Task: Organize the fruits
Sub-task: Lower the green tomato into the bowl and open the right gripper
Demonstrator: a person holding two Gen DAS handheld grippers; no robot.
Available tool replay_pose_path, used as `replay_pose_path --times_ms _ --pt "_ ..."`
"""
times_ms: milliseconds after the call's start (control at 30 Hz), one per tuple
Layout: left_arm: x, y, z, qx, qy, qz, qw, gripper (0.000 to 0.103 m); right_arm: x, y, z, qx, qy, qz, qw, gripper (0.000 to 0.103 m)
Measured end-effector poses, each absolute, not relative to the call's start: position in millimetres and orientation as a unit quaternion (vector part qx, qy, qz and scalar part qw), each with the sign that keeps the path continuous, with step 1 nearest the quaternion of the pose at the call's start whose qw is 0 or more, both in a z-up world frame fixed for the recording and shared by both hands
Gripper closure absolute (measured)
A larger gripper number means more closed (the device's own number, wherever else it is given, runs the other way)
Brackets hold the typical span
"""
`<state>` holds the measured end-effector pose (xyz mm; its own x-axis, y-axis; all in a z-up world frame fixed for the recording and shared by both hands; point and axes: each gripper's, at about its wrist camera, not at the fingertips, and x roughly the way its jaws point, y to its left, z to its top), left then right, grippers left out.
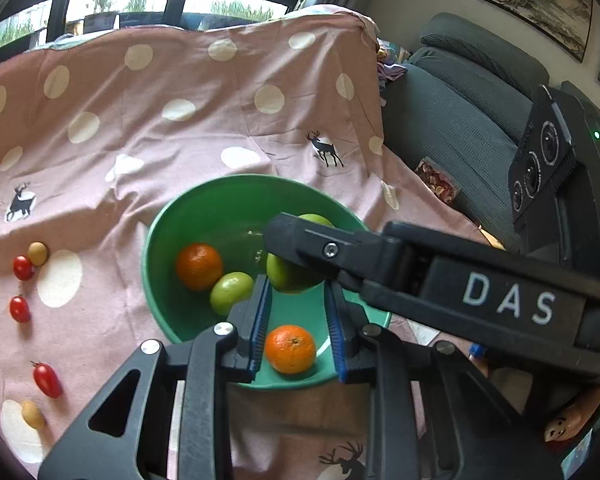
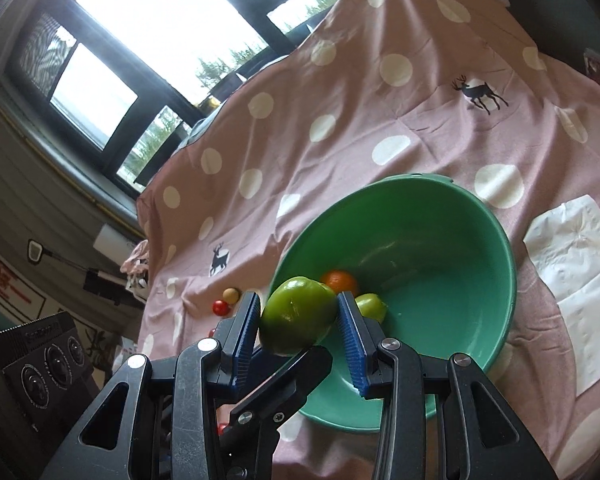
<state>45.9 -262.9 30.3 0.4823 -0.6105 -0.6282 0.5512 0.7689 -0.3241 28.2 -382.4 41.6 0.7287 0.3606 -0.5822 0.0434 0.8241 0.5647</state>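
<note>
A green bowl (image 1: 204, 216) sits on a pink dotted cloth; it also shows in the right wrist view (image 2: 452, 216). In it lie an orange (image 1: 199, 266), a small green fruit (image 1: 231, 293) and a second orange (image 1: 290, 348). My left gripper (image 1: 298, 328) is open over the bowl's near side, with the second orange between its fingers, apart from the pads. My right gripper (image 2: 298, 326) is shut on a large green fruit (image 2: 298, 314) and holds it over the bowl; this fruit shows in the left wrist view (image 1: 290, 276) under the right gripper's finger.
Red cherry tomatoes (image 1: 20, 309) and small tan fruits (image 1: 38, 253) lie on the cloth left of the bowl. A white tissue (image 2: 580, 272) lies right of the bowl. A grey sofa (image 1: 460, 120) stands at the right. Windows are behind.
</note>
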Motion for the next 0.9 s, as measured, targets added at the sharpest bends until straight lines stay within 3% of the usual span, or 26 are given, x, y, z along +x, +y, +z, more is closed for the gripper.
replay_pose_path --times_ms 900 --pt "66.4 -295.3 -4.7 -0.071 0.453 -0.367 0.809 0.077 34.4 -410.5 15.4 0.256 0.41 0.024 0.875 0.061"
